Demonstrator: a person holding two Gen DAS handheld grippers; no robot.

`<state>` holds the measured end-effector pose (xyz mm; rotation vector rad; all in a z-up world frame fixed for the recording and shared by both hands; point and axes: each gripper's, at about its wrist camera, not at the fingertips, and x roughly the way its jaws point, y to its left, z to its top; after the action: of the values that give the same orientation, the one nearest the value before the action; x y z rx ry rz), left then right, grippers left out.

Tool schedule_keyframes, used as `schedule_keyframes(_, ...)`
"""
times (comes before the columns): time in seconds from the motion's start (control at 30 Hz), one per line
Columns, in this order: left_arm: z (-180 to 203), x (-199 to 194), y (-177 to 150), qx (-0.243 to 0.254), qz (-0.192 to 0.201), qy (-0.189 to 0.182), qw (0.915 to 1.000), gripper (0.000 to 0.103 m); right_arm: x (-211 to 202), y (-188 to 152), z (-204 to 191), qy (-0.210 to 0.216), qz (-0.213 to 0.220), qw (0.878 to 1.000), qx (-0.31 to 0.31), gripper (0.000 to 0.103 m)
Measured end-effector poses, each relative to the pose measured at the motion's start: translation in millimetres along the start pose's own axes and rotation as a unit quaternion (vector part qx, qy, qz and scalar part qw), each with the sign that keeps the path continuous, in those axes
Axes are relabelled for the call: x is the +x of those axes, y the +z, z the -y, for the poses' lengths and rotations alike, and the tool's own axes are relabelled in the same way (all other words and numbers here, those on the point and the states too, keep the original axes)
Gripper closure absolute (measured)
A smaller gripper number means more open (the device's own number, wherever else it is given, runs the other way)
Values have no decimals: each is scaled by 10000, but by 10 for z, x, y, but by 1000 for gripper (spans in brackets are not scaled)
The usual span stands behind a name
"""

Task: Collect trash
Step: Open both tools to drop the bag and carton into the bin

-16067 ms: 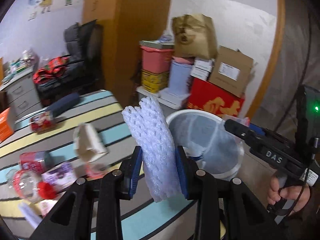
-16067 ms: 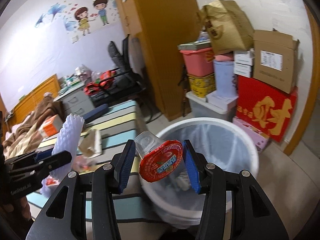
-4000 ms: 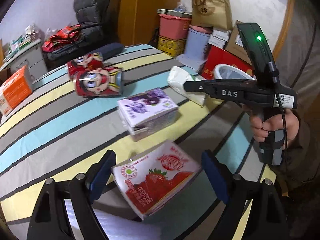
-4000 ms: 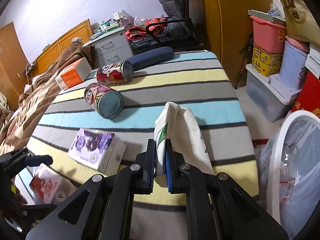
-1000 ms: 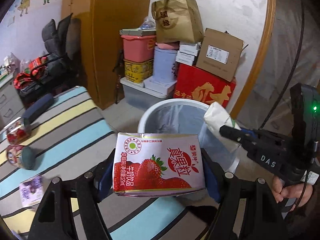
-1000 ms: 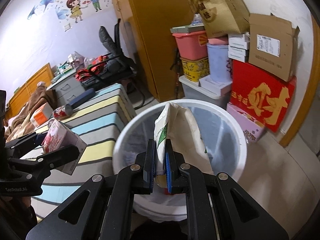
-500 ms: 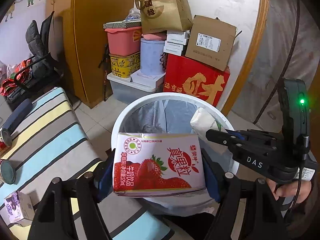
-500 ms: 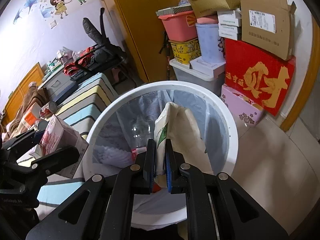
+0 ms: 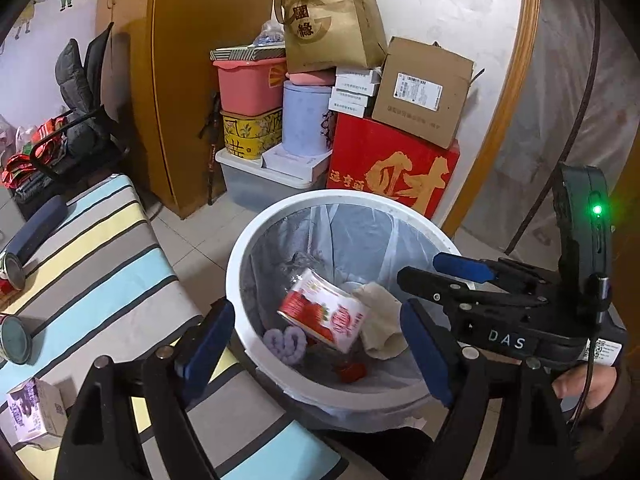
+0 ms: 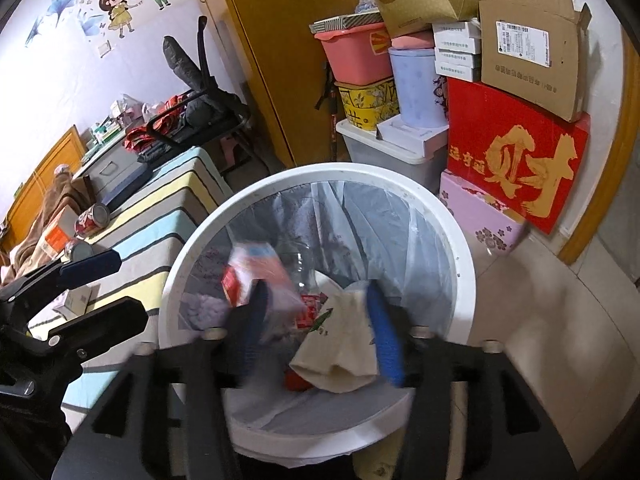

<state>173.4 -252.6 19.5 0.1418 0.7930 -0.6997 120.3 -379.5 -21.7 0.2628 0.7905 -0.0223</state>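
A white bin (image 9: 240,264) lined with a clear bag stands on the floor under both grippers. My left gripper (image 9: 316,348) is over its near rim with its jaws opening and nothing between them. The red strawberry milk carton (image 9: 324,316) is tumbling inside the bin. My right gripper (image 10: 320,326) is opening too. The crumpled white paper carton (image 10: 340,344) is loose between its blurred blue pads, dropping into the bin (image 10: 460,248). In the right wrist view the strawberry carton (image 10: 248,272) appears mid-fall, and the left gripper (image 10: 128,288) is at the left edge.
The striped table (image 9: 100,260) at left carries two cans (image 9: 12,344) and a purple carton (image 9: 36,412). Stacked boxes and tubs (image 9: 392,168) stand behind the bin by the wardrobe. A hand (image 9: 584,388) grips the right tool.
The left jaws widened and the strawberry carton fell out of them into the bin. The right jaws went from shut to apart, and the white paper carton slipped free.
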Motion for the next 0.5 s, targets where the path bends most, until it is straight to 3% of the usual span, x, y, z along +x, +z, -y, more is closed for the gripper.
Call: schedule_keyframes(0.5,-197,-428,-156,-165,286,367,9988,17,-168,-19,-286,56,260,9994,-209,45)
